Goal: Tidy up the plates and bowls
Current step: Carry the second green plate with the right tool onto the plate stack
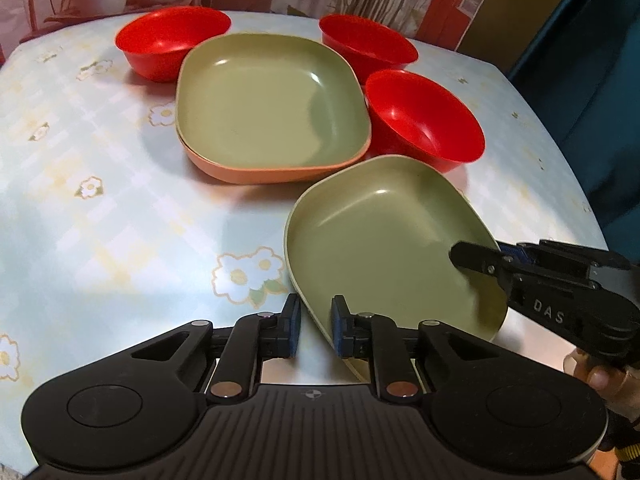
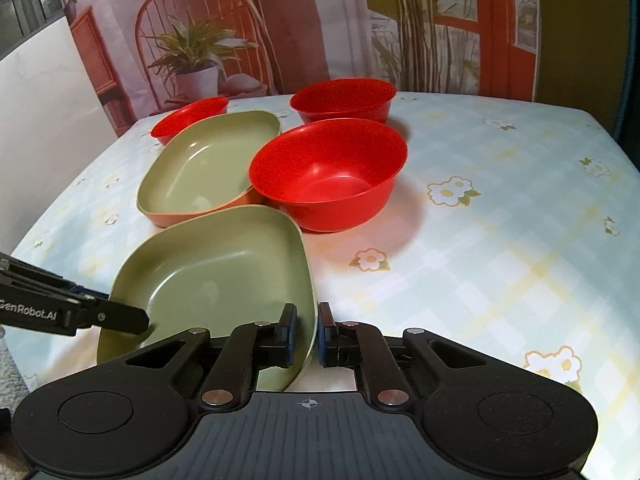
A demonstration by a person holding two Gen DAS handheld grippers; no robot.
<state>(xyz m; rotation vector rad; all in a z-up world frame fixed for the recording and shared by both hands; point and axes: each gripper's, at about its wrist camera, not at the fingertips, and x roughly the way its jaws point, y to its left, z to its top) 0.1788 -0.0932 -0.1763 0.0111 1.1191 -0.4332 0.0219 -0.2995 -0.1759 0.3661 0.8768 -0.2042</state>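
Both tongs grip one green plate (image 1: 384, 248) by opposite edges, which looks like a two-handed lift to carry it onto the stack. The left tongs (image 1: 316, 330) are clamped on the plate's near-left rim, one pad outside the wall and one inside. The right tongs (image 2: 307, 330) are clamped on the rim across from them, the wall pinched between their pads. Holding both sides keeps a wide, shallow dish from swinging, which one grip at an edge would likely allow.

Taking the plate stack (image 1: 272, 108) as landmark, a green plate nested in an orange one: the held plate sits just in front of it and to its right, its far corner close to the stack's front edge but apart from it. It appears tilted, the far corner raised; whether its near side touches the table (image 1: 120, 200) cannot be told. Three red bowls ring the stack: one bowl (image 1: 172, 40) behind it to the left, a second bowl (image 1: 368, 44) behind it to the right, a third bowl (image 1: 424, 120) beside its right edge, just beyond the held plate. The bowls are unstacked, so that part seems undone.

Both tongs point steeply down from the near side of the table, reaching toward each other across the plate. Fingers of a hand (image 1: 596, 376) wrap the right tool's handle
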